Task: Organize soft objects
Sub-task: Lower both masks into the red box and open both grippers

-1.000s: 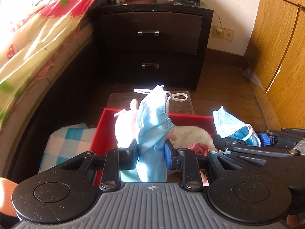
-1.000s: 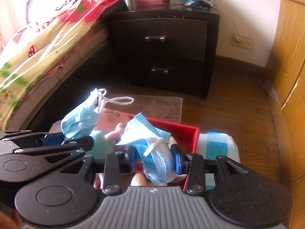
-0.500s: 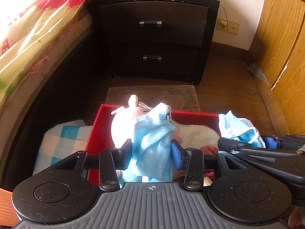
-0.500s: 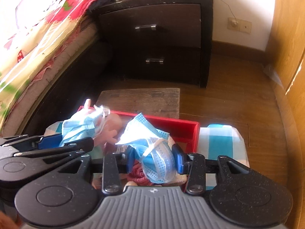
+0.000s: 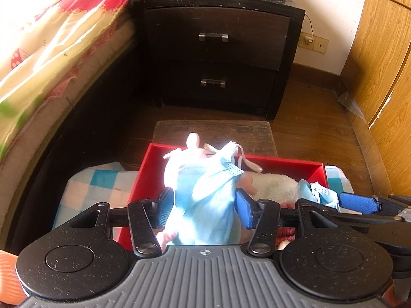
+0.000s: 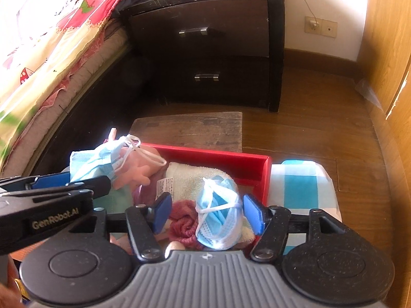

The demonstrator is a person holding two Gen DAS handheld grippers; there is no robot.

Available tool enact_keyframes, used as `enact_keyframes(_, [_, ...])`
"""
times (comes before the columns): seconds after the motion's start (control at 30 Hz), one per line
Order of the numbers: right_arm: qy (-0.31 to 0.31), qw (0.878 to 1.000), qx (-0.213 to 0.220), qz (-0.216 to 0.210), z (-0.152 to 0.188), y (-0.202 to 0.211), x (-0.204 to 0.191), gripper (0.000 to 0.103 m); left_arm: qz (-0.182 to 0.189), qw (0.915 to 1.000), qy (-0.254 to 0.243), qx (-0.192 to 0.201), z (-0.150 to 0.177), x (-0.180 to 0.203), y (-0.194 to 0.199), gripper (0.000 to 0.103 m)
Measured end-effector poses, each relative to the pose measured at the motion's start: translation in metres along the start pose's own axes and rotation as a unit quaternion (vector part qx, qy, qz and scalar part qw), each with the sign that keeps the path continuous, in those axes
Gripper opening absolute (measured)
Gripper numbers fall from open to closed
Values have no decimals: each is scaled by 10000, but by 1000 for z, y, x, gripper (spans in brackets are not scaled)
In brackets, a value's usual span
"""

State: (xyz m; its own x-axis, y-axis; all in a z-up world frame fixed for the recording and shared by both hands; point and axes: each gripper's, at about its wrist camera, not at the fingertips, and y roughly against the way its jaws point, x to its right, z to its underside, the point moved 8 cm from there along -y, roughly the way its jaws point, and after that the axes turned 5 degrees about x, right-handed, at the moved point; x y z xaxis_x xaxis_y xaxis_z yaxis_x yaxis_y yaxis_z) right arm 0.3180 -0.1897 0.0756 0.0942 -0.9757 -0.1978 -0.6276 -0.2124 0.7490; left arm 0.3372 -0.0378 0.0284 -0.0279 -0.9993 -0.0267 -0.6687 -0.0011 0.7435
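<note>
A red box (image 5: 143, 177) (image 6: 265, 177) holds a pink soft toy (image 6: 133, 164), a white towel (image 6: 190, 177) and a dark pink cloth (image 6: 182, 224). My left gripper (image 5: 204, 205) is open over the box's left side; a blue face mask (image 5: 205, 200) lies loose between its fingers on the toy. My right gripper (image 6: 206, 211) is open over the box's right side, and a crumpled blue face mask (image 6: 221, 218) lies between its fingers on the towel, touching neither pad.
The box sits on a blue-and-white checked cloth (image 6: 303, 187) on the wooden floor. A low wooden stool (image 5: 213, 133) stands just behind it. A dark nightstand (image 5: 218, 51) is beyond, a bed (image 5: 51, 51) at the left, wooden wardrobe doors (image 5: 380, 51) at the right.
Both grippers came down to the red box and opened. Each blue mask, held a second ago, now rests loose in the box between the spread fingers.
</note>
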Motion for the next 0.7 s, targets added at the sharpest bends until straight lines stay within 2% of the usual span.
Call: enact_keyframes(0.7, [21, 10000, 69, -11, 14, 40, -3, 40, -75, 9998, 72, 143, 10, -18, 45, 56])
